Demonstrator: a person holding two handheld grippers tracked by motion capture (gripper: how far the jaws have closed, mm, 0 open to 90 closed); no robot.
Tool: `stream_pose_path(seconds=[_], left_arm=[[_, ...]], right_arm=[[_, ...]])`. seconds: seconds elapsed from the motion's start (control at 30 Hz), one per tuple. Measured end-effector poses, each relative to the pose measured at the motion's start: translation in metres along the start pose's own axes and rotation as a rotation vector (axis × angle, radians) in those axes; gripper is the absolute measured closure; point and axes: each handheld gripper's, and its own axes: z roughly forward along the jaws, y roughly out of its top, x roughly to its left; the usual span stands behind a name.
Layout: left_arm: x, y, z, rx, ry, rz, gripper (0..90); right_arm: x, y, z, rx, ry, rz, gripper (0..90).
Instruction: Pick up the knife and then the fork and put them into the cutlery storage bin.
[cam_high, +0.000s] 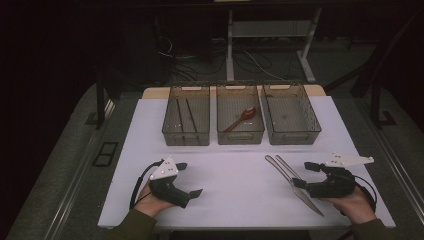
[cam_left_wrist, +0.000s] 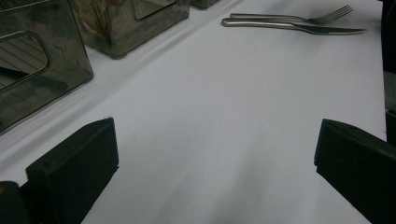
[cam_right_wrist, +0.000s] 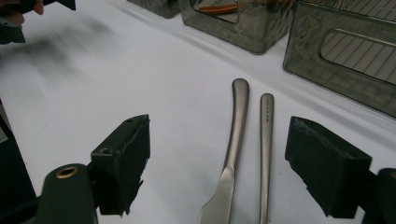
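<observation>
Already your right gripper stood with jaws apart around the knife and fork, handles toward twelve o'clock: stiff, slick steel, best pinched mid-handle.

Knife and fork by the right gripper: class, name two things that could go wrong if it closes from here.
1. The knife and fork lie side by side between the right gripper's open jaws, so both might get pinched together.
2. Both lie flat on the white table; the pads might slide over the thin handles.
</observation>
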Motion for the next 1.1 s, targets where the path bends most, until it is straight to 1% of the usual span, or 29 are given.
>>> stream_pose_path(seconds=[0.1, 0.2, 0.3, 0.47, 0.6, 0.73, 0.8, 0.9, 1.0, 1.1], left_arm=[[0.000, 0.000, 0.001, 0.003, -0.004, -0.001, 0.0], [-0.001, 0.001, 0.001, 0.003, -0.007, 0.002, 0.0], [-0.001, 0.000, 0.000, 0.002, -0.008, 0.002, 0.0], [-0.001, 0.000, 0.001, 0.004, -0.006, 0.003, 0.0], [-0.001, 0.000, 0.003, 0.015, -0.011, 0.006, 0.0], [-0.001, -0.001, 0.003, 0.013, -0.011, 0.004, 0.0], [-0.001, -0.001, 0.002, 0.012, -0.011, 0.002, 0.0], [-0.001, 0.000, 0.003, 0.013, -0.011, 0.003, 0.0], [-0.002, 0.000, 0.003, 0.017, -0.011, 0.005, 0.0], [-0.002, 0.000, 0.003, 0.019, -0.012, 0.009, 0.0]], right_arm=[[-0.001, 0.003, -0.003, 0.016, -0.010, 0.004, 23.1], [-0.006, 0.004, -0.007, 0.027, -0.021, 0.026, 23.8], [-0.011, 0.005, -0.010, 0.038, -0.030, 0.033, 24.6], [-0.019, 0.002, -0.016, 0.037, -0.044, 0.053, 25.0], [-0.024, -0.003, -0.019, 0.045, -0.063, 0.059, 25.0], [-0.030, -0.009, -0.024, 0.046, -0.078, 0.069, 25.0], [-0.031, -0.013, -0.027, 0.051, -0.083, 0.087, 25.0], [-0.032, -0.019, -0.032, 0.054, -0.089, 0.099, 25.1], [-0.034, -0.028, -0.036, 0.063, -0.099, 0.096, 25.2], [-0.035, -0.034, -0.038, 0.072, -0.102, 0.110, 25.3]])
